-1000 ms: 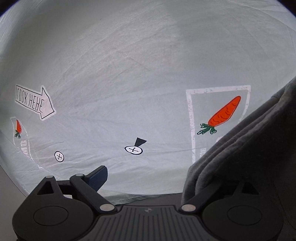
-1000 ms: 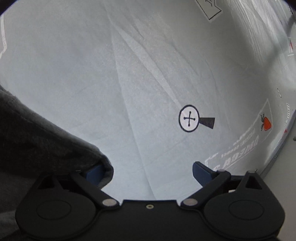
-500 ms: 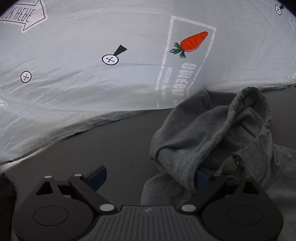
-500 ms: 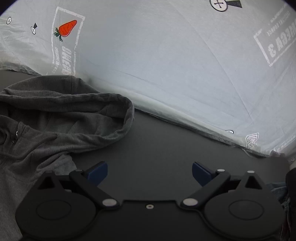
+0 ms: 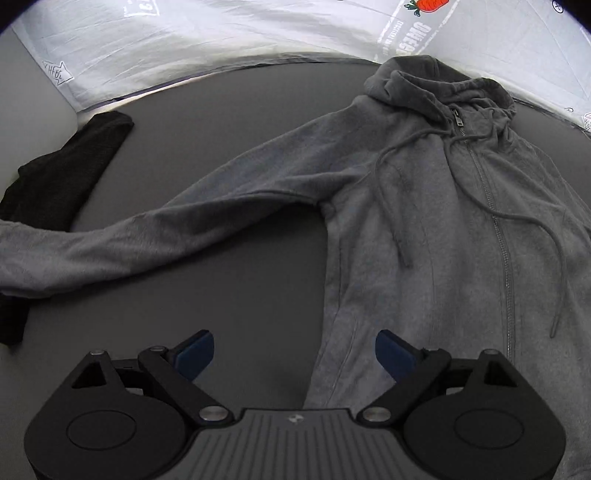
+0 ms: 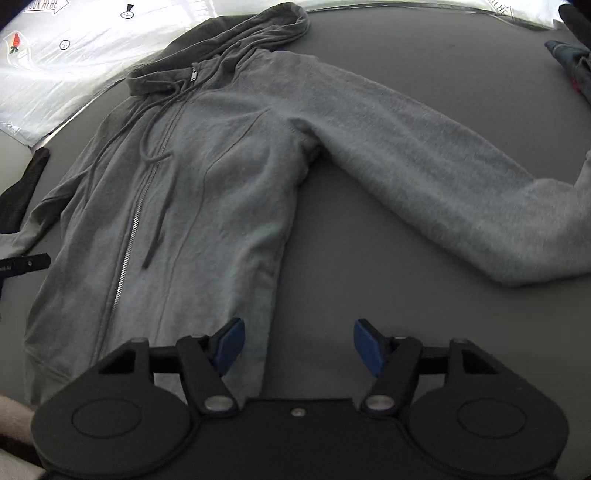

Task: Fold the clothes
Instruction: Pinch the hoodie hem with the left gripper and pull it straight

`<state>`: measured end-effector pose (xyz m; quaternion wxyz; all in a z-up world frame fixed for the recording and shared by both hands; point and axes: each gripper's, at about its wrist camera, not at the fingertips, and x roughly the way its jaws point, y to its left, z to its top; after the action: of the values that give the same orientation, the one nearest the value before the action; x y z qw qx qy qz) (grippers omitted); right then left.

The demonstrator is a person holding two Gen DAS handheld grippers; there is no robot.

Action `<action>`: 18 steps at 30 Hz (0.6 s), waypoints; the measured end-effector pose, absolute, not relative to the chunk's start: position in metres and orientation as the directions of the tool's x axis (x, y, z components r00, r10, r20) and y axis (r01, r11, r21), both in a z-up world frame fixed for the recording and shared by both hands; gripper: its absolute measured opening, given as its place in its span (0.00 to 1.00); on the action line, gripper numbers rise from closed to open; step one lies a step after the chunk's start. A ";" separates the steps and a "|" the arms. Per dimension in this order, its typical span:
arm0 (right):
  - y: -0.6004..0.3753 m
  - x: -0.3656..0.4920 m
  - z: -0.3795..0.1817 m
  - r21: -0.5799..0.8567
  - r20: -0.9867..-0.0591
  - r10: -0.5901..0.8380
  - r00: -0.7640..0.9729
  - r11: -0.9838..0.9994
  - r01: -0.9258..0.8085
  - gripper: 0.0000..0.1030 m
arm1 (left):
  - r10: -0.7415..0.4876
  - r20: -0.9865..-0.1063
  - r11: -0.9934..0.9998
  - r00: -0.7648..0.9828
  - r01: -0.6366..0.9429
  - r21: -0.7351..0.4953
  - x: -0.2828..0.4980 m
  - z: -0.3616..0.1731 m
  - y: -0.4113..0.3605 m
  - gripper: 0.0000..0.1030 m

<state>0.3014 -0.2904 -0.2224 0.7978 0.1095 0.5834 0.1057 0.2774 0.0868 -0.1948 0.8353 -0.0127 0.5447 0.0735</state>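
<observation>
A grey zip-up hoodie [image 5: 424, 221] lies flat, front up, on the dark grey table, hood at the far end, sleeves spread out to both sides. It also shows in the right wrist view [image 6: 207, 177]. My left gripper [image 5: 294, 355] is open and empty, over the hoodie's left side edge near the hem. My right gripper [image 6: 299, 345] is open and empty, over the hoodie's right side edge near the hem. The left sleeve [image 5: 129, 236] reaches far left; the right sleeve [image 6: 443, 177] reaches far right.
A black garment [image 5: 62, 173] lies at the table's left, under the left cuff. A white printed sheet [image 5: 221, 33] with carrot and arrow marks hangs behind the table. More dark clothing [image 6: 572, 62] lies at the far right. Bare table [image 5: 240, 295] lies between sleeve and body.
Both grippers have pulled back from the hood end toward the hem. The views swung from the white sheet down to the whole hoodie lying flat. Both grippers let go of the cloth.
</observation>
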 end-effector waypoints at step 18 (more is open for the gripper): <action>-0.245 0.199 -0.187 0.324 -0.878 0.358 0.316 0.933 -0.158 0.03 | -0.027 -0.918 0.980 0.396 -0.171 -0.103 0.144 -0.175 0.094 0.03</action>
<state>0.1985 -0.2455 -0.1866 0.8063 0.0892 0.5625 0.1600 0.1437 0.0935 -0.1751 0.8306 -0.0906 0.5478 0.0433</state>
